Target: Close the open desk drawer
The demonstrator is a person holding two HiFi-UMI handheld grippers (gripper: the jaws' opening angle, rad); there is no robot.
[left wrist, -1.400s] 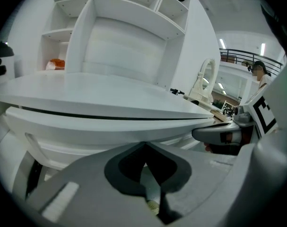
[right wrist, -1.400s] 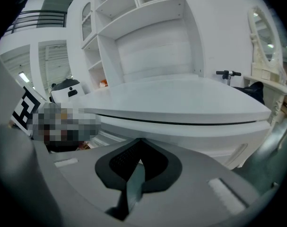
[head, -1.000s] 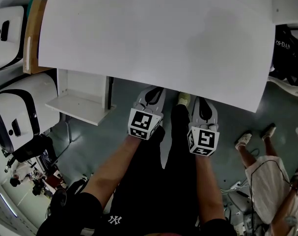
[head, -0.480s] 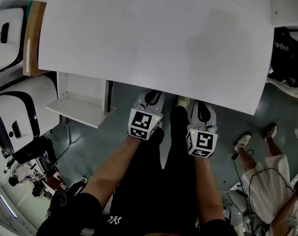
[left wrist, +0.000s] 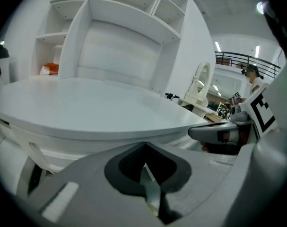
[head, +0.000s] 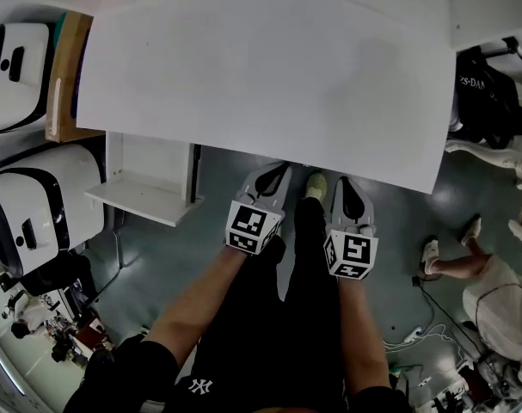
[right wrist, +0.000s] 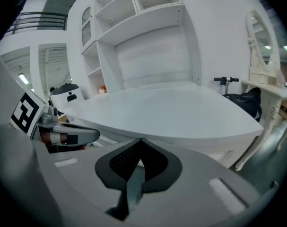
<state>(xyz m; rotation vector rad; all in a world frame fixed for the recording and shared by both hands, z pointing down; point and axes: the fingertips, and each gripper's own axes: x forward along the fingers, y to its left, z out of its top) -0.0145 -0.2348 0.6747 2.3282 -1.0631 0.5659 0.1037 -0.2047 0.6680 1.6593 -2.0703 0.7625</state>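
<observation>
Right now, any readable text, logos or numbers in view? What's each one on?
"S-DA": white print on the black bag at the head view's right edge; only partly legible, the rest too small to read.
"NY": white monogram on the person's black shorts.
Marker cubes: black-and-white patterns only, no text.
Both gripper views: nothing readable.

two grippers (left gripper [head: 276, 169], right gripper [head: 347, 182]), one white desk [head: 261, 76], one black bag [head: 484, 93]

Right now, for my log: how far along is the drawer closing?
Apparently done: no drawer visibly juts out under the desk top. In hand: left gripper and right gripper, fingers shut, empty, point at its front. Left: check it's flush, then withdraw.
</observation>
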